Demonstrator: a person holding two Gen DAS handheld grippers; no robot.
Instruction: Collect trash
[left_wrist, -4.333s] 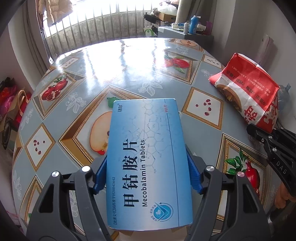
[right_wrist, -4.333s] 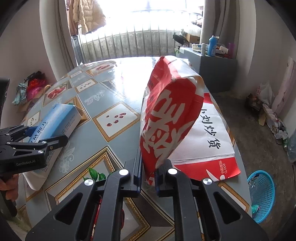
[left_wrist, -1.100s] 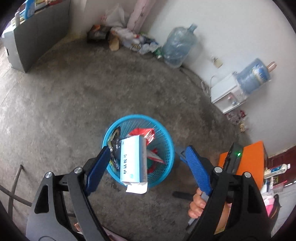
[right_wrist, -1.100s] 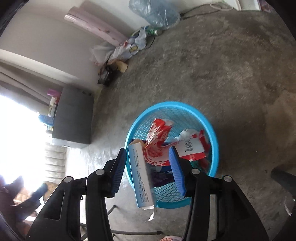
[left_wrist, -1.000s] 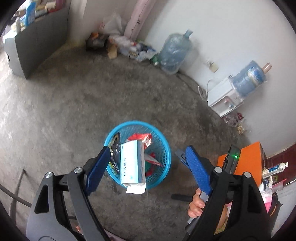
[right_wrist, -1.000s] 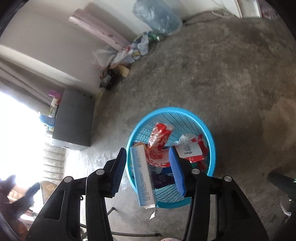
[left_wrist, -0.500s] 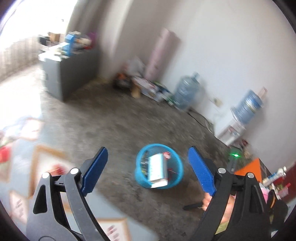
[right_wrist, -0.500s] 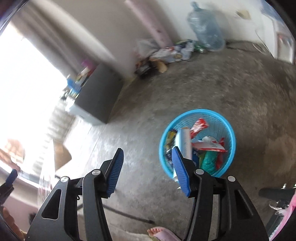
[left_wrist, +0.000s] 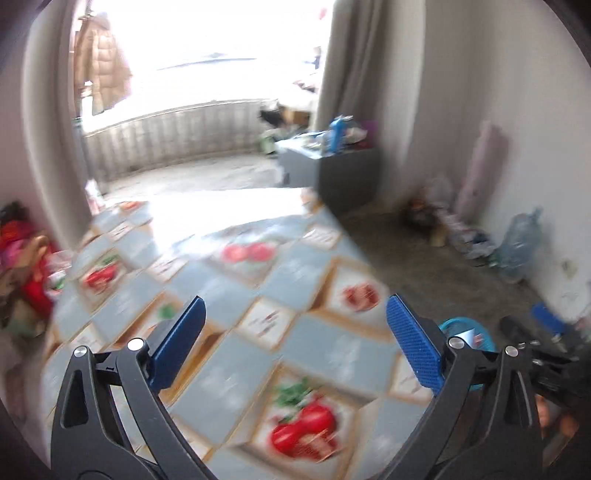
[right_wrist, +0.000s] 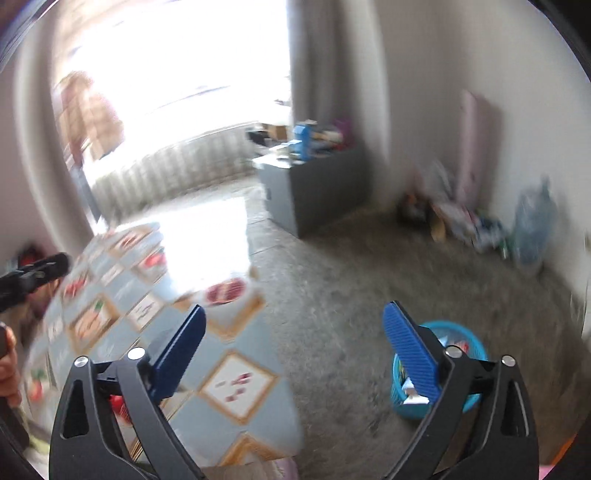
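Note:
Both views are motion-blurred. My left gripper (left_wrist: 295, 336) is open and empty above the table with the fruit-pattern cloth (left_wrist: 229, 391). My right gripper (right_wrist: 293, 341) is open and empty over the table's right edge (right_wrist: 236, 384) and the floor. The blue trash basket (right_wrist: 463, 339) stands on the concrete floor at the lower right, partly behind my right finger, with a white box and red wrappers in it. It also shows in the left wrist view (left_wrist: 465, 332) behind my right finger. No trash shows on the visible part of the table.
A grey cabinet (left_wrist: 347, 177) with bottles on top stands by the curtain. A water jug (right_wrist: 532, 229) and a pile of clutter (right_wrist: 447, 221) lie along the right wall. The other gripper shows at the right edge (left_wrist: 546, 343) and left edge (right_wrist: 29, 277).
Both grippers let go of the blue box and the red bag into the basket, then swung up and back toward the table. The jaws are open wider.

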